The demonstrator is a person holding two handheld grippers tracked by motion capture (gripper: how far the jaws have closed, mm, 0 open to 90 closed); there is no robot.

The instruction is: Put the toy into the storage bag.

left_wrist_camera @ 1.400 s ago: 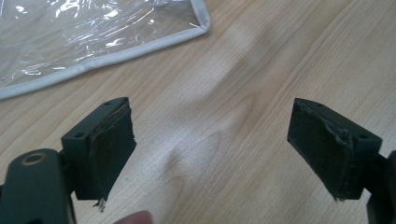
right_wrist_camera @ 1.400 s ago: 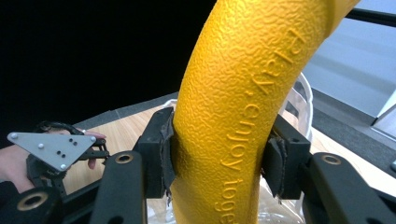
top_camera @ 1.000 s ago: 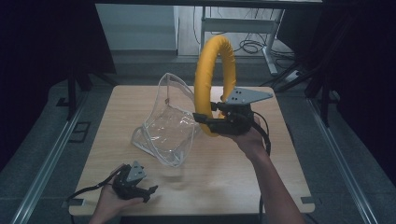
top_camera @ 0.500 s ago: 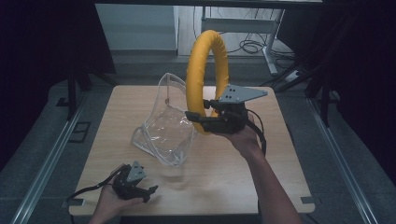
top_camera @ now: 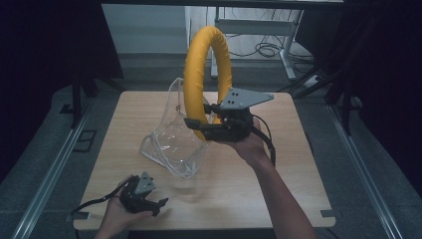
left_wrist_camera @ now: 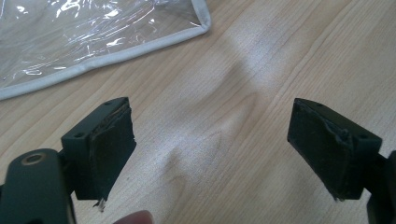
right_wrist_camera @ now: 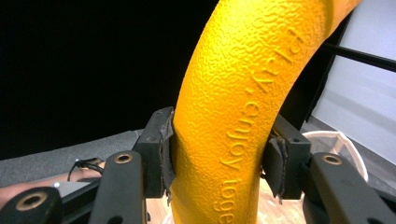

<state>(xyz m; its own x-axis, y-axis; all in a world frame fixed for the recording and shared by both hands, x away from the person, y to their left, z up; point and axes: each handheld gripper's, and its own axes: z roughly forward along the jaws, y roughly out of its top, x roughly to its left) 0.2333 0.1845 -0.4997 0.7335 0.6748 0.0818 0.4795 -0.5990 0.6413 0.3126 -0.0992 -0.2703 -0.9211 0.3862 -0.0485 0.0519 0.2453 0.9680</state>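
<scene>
Two jaws of the right gripper (top_camera: 199,125) clamp the textured yellow ring (top_camera: 201,74) upright above the clear plastic bag (top_camera: 174,139). Left gripper (top_camera: 158,204), wide open near-left, should probably hold the bag's mouth open.

Bare table (top_camera: 278,184) lies right of the clear bag (top_camera: 174,144); yellow ring (top_camera: 199,74) blocks above it.

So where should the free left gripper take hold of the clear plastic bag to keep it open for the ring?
Probably the bag's raised white rim on the near-left side, coming from the left gripper's own corner of the table. The bag stands open and the piped edge looks stiffer than the film. The right gripper holds the yellow ring opposite.
</scene>
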